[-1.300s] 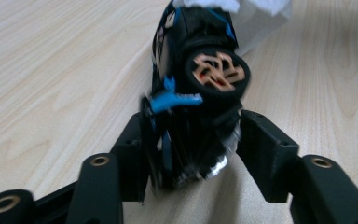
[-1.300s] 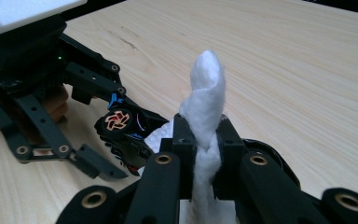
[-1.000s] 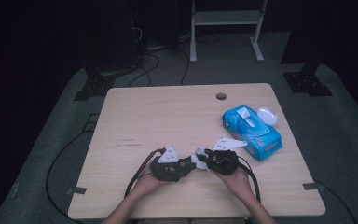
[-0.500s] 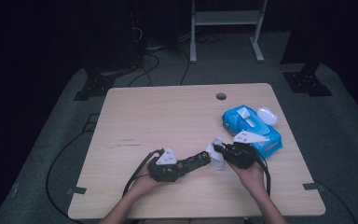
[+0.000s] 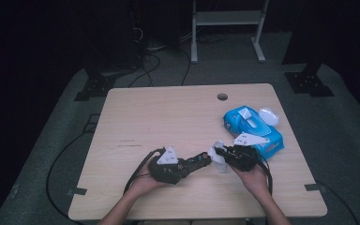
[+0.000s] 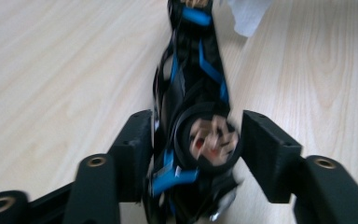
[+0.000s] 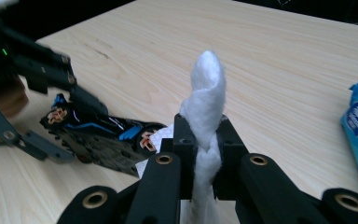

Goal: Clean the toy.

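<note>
A black toy with blue trim point(image 6: 193, 93) lies lengthwise on the wooden table point(image 5: 168, 117), between the jaws of my left gripper point(image 6: 196, 123). Those jaws have just been opening, and the right pad now stands a little off the toy's round end. From above, the toy point(image 5: 199, 161) points from the left gripper point(image 5: 187, 164) toward the right one. My right gripper point(image 7: 204, 128) is shut on a twisted white wipe point(image 7: 207, 88) that rises above its pads. In the high view this wipe point(image 5: 217, 157) hangs at the right gripper point(image 5: 221, 153), just past the toy's far end.
A blue pack of wipes point(image 5: 253, 129) with an open white lid point(image 5: 268, 116) lies at the table's right side, close behind my right hand. A cable hole point(image 5: 222, 96) sits near the far edge. Cables trail from both grippers toward the front edge.
My right hand has drawn away to the right with the wipe, and the dark toy now shows stretched out between the two grippers. The left hand has stayed put.
</note>
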Action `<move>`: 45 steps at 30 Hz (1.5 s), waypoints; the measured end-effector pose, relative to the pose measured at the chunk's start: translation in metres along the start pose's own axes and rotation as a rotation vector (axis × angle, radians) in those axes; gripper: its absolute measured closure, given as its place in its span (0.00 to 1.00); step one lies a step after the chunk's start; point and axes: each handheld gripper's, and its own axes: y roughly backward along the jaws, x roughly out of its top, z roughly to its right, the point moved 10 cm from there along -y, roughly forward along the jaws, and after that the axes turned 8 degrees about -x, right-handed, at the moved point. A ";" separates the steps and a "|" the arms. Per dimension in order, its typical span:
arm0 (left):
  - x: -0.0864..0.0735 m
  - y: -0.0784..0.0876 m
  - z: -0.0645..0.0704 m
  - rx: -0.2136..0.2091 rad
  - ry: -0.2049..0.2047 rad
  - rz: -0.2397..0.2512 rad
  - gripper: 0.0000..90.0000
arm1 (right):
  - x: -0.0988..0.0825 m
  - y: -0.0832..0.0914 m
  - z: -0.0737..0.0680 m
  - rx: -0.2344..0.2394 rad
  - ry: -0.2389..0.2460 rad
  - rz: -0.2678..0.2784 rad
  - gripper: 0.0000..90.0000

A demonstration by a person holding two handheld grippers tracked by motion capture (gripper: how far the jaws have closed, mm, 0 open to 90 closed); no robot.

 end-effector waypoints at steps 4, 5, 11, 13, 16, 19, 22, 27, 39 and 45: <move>0.016 -0.007 -0.004 0.008 -0.020 -0.077 0.44 | -0.008 0.003 0.005 0.000 -0.005 -0.020 0.91; 0.021 -0.009 -0.006 0.007 -0.020 -0.093 0.44 | -0.009 0.003 0.005 -0.002 -0.001 -0.023 0.91; 0.038 -0.031 -0.010 -0.030 0.003 -0.229 0.46 | -0.012 0.001 0.005 0.019 -0.023 -0.021 0.91; 0.037 -0.036 -0.011 -0.037 0.014 -0.259 0.48 | -0.012 0.000 0.006 0.017 -0.029 -0.022 0.91; 0.033 -0.049 -0.014 -0.034 0.034 -0.357 0.54 | -0.014 0.000 0.013 0.037 -0.072 -0.013 0.91; 0.032 -0.052 -0.016 -0.022 0.024 -0.424 0.62 | -0.014 0.000 0.014 0.057 -0.108 -0.019 0.91; 0.033 -0.052 -0.015 -0.007 -0.022 -0.454 0.64 | -0.015 -0.003 0.015 0.073 -0.138 -0.021 0.91; 0.041 -0.045 -0.012 -0.012 -0.045 -0.336 0.64 | -0.007 0.002 0.010 0.132 -0.177 0.007 0.91; 0.073 -0.007 0.003 0.018 -0.125 -0.093 0.65 | 0.027 0.021 0.001 0.184 -0.191 0.101 0.91; 0.068 -0.009 0.002 0.018 -0.137 -0.114 0.65 | 0.010 0.017 0.012 0.189 -0.256 0.066 0.91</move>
